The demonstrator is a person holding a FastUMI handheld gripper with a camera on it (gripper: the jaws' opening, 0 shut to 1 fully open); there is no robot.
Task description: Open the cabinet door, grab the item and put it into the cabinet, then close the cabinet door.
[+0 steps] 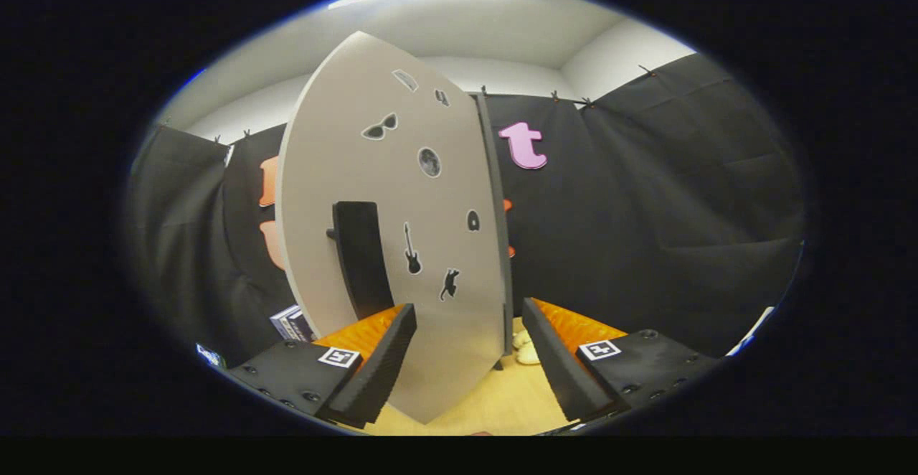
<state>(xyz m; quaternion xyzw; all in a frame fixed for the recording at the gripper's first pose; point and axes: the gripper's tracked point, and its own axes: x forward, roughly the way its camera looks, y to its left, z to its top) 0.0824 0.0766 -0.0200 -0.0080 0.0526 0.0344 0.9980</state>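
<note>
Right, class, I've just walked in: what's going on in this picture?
A person's hand-held claw is open, its fingers either side of the lower part of a grey cabinet door seen close up. The door's dark handle sits just above one finger. Nothing is gripped. A small pale item lies on the wooden table beyond the door.

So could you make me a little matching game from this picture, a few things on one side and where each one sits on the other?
Things:
1. cabinet door
2. black handle
3. guitar sticker
4. gripper

Places:
A. on the door, right of the handle
B. open, fingers either side of the door's lower edge
C. standing just ahead of the fingers
D. on the door, above the left finger

Pairs: 1-C, 2-D, 3-A, 4-B
</note>
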